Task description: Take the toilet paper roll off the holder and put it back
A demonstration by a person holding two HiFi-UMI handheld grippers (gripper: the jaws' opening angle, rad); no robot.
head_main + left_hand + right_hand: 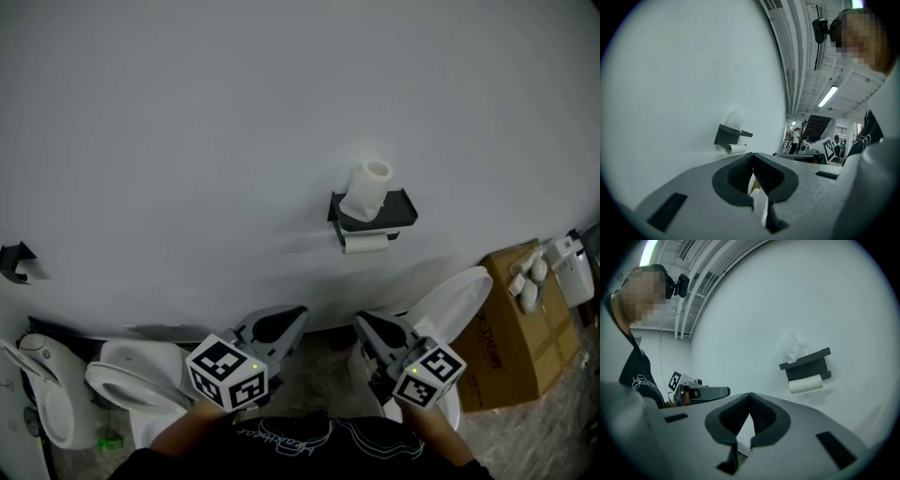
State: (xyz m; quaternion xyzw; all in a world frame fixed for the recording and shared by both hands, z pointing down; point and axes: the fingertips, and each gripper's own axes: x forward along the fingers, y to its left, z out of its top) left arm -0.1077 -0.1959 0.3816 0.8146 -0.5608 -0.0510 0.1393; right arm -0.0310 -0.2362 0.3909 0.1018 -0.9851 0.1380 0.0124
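A black wall holder [398, 212] carries one toilet paper roll [367, 189] standing tilted on its shelf and a second roll [367, 244] on the bar underneath. Both grippers hang low, well short of the holder and apart from it. My left gripper [296, 316] is shut with nothing in it, and its closed tips [753, 154] point toward the holder [726, 135]. My right gripper [362, 324] is also shut and empty; past its tips [749, 394] I see the holder [809, 364], the hung roll [805, 384] and the top roll [794, 347].
A toilet [126, 381] stands at lower left and another with its lid raised [456, 296] at lower right. A cardboard box [511, 337] with white bottles [531, 277] sits at the right. A small black fixture [17, 262] is on the wall at far left.
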